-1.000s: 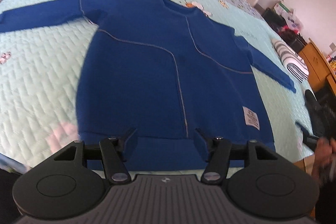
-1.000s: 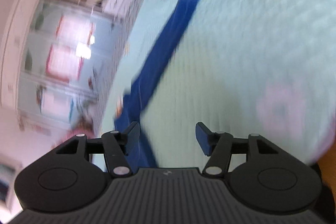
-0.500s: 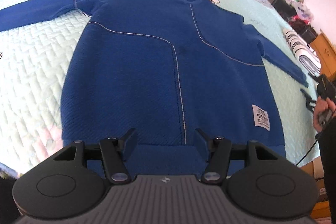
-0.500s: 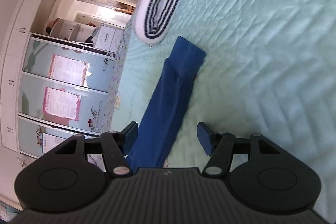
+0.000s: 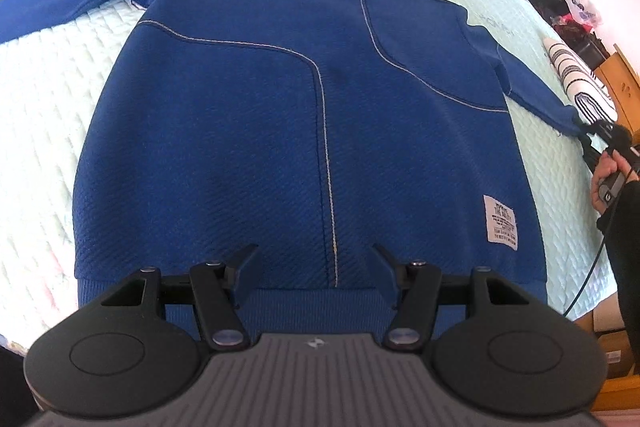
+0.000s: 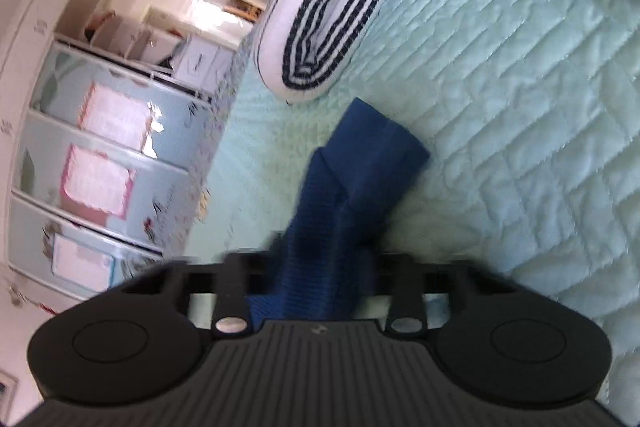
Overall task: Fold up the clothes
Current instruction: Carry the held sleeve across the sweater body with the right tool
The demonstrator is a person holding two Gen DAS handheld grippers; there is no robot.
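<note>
1. "HONEY" is showing in pale letters on the quilt (image 5: 48, 75), at its far edge beyond the sweater's collar.
2. A white label (image 5: 501, 222) near the blue sweater (image 5: 256, 131) hem's right corner is carrying print too small to read.

The right gripper (image 6: 320, 255) is clamped on the blue sleeve (image 6: 360, 179); its cuff lies on the quilt (image 6: 520, 107) just beside a striped garment (image 6: 320, 7).

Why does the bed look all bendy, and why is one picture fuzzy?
Left wrist view: sharp, but the fisheye lens bulges the blue knitted sweater and pale green quilted bedspread. Right wrist view: motion blur smears the cupboard doors and the right gripper.
</note>
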